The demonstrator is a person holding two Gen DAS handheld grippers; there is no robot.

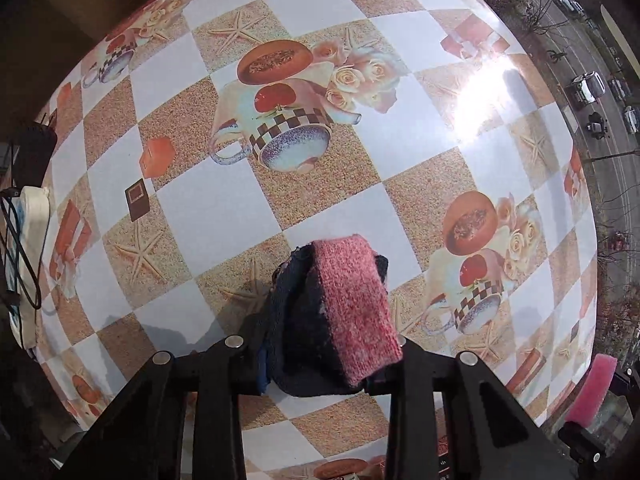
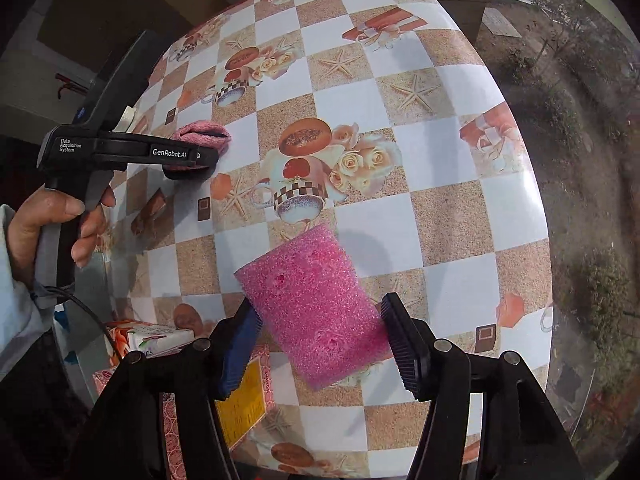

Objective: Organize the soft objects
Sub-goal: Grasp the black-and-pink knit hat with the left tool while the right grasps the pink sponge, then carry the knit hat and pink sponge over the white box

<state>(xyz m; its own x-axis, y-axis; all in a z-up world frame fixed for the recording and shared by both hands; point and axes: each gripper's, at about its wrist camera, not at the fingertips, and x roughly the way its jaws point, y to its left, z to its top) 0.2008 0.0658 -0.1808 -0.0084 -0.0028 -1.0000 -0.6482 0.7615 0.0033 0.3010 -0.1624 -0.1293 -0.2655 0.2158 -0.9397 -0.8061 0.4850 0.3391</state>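
— Grippers over the checkered surface (image 1: pixel 224 208): what is held?

— A pink-and-navy knitted sock (image 1: pixel 340 312) is clamped in the left gripper (image 1: pixel 320 356) jaws, beside a printed teacup. A pink sponge (image 2: pixel 316 312) is pinched in the right gripper (image 2: pixel 320 344) jaws, above that surface.

left claw (image 1: pixel 320 354) clamps pink-and-navy knit sock (image 1: pixel 340 312) above checkered tablecloth (image 1: pixel 224 208).

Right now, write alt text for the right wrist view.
The right tongs grip a pink sponge above a checkered tablecloth printed with starfish and teacups. At far left, a hand holds the left tongs, closed on a pink knitted item.
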